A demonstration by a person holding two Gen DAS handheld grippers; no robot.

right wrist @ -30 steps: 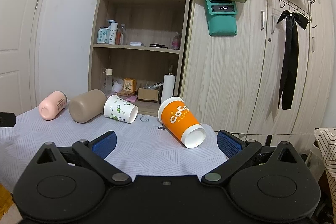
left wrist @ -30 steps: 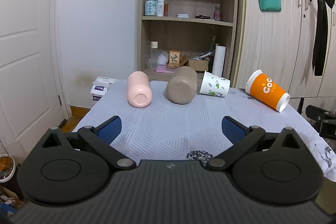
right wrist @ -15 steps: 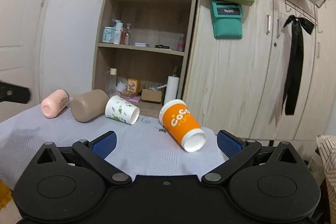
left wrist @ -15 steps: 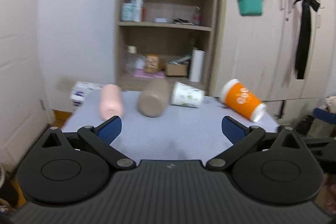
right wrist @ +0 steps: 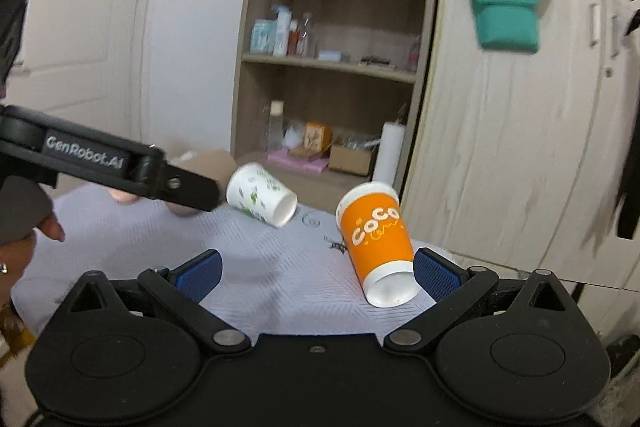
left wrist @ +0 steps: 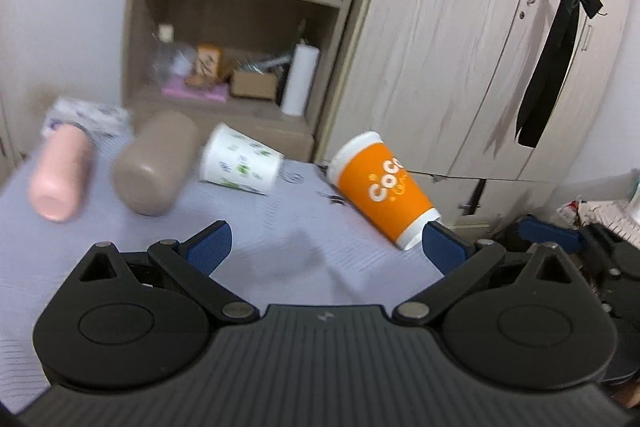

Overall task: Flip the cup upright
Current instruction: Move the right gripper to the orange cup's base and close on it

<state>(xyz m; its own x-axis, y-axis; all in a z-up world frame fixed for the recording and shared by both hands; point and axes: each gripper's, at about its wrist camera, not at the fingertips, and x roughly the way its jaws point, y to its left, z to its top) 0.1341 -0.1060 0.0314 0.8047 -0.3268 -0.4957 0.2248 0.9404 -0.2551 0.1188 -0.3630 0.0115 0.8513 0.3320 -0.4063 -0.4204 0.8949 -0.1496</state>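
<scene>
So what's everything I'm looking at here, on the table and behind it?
Orange cup: one, orange and white, on its side, right end of table.
White cup: one, white with green print, on its side, mid table.
Tan cup: one, beige, on its side, left of the white cup.
Pink cup: one, pink, on its side, far left.
Table: one, pale patterned cloth.
Shelf unit: one, wood, behind the table.
Wardrobe: one, light wood, right.
Left gripper: black, blue pads, open.
Right gripper: same, open.
</scene>
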